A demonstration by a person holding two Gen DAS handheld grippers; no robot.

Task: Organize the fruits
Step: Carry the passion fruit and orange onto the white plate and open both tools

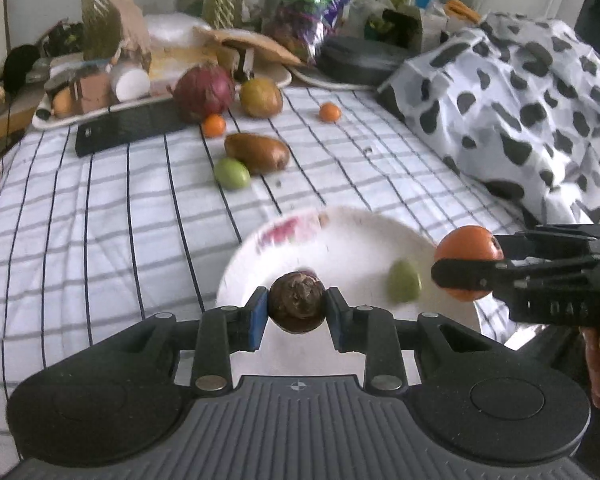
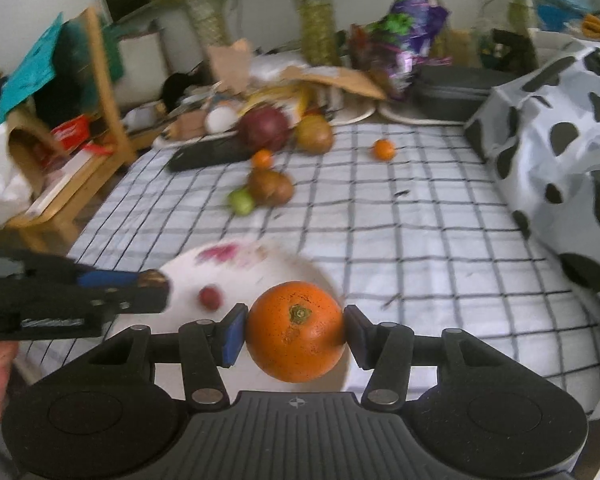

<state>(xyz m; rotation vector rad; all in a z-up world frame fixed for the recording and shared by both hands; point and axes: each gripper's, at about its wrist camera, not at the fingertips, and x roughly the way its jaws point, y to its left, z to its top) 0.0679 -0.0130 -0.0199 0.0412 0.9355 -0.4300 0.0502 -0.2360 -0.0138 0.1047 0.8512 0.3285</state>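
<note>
My left gripper (image 1: 297, 307) is shut on a small brown round fruit (image 1: 297, 302) and holds it over the near rim of a white plate (image 1: 352, 240). A green fruit (image 1: 403, 281) lies on the plate. My right gripper (image 2: 296, 330) is shut on an orange (image 2: 295, 331) above the plate's (image 2: 260, 276) near right edge; the orange also shows in the left wrist view (image 1: 469, 262). A small red fruit (image 2: 210, 297) lies on the plate. The left gripper (image 2: 152, 290) shows at the left of the right wrist view.
On the checked cloth (image 1: 100, 220) beyond lie a brown fruit (image 1: 257, 152), a green fruit (image 1: 231, 173), two small oranges (image 1: 213, 125) (image 1: 329, 112), a purple fruit (image 1: 204, 92), a yellow-green fruit (image 1: 261, 97) and a black remote (image 1: 130, 128). A spotted cloth (image 1: 520, 100) rises at right. Clutter lines the back.
</note>
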